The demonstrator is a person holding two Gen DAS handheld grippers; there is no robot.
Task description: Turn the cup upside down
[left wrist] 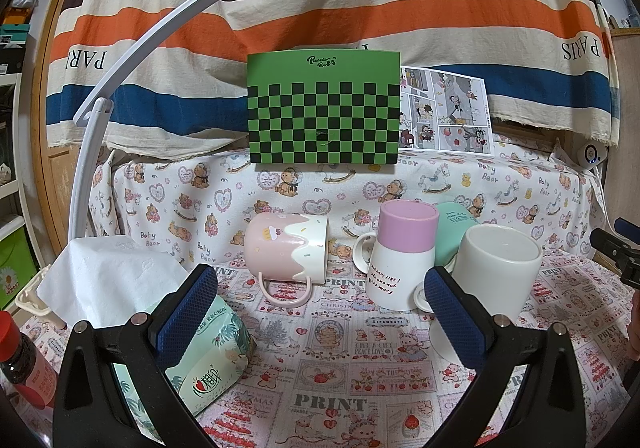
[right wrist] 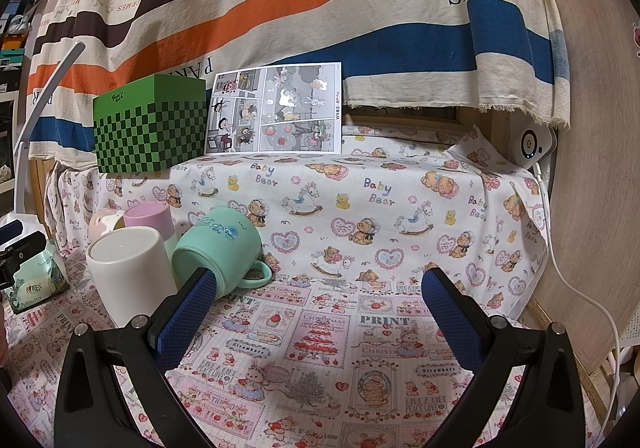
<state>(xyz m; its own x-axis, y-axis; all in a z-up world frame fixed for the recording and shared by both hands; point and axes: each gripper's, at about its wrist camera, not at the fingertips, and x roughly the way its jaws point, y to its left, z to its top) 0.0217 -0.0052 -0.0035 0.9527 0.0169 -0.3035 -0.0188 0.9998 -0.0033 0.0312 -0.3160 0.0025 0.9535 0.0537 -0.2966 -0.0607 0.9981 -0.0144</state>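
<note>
Several mugs stand on the patterned tablecloth. A pink and white mug (left wrist: 286, 252) lies on its side with its handle down. A white mug with a purple base (left wrist: 402, 254) stands upside down, as does a plain white mug (left wrist: 496, 268) (right wrist: 128, 272). A mint green mug (right wrist: 220, 248) lies tilted on its side behind them; it also shows in the left wrist view (left wrist: 454, 232). My left gripper (left wrist: 320, 308) is open and empty in front of the mugs. My right gripper (right wrist: 316, 304) is open and empty, its left finger just in front of the green mug.
A green checkered box (left wrist: 323, 108) and a comic sheet (left wrist: 446, 112) lean against the striped cloth at the back. A tissue pack (left wrist: 212, 356) and white tissue (left wrist: 108, 280) lie left. A red-capped bottle (left wrist: 20, 360) stands at the far left. A white lamp arm (left wrist: 132, 60) curves overhead.
</note>
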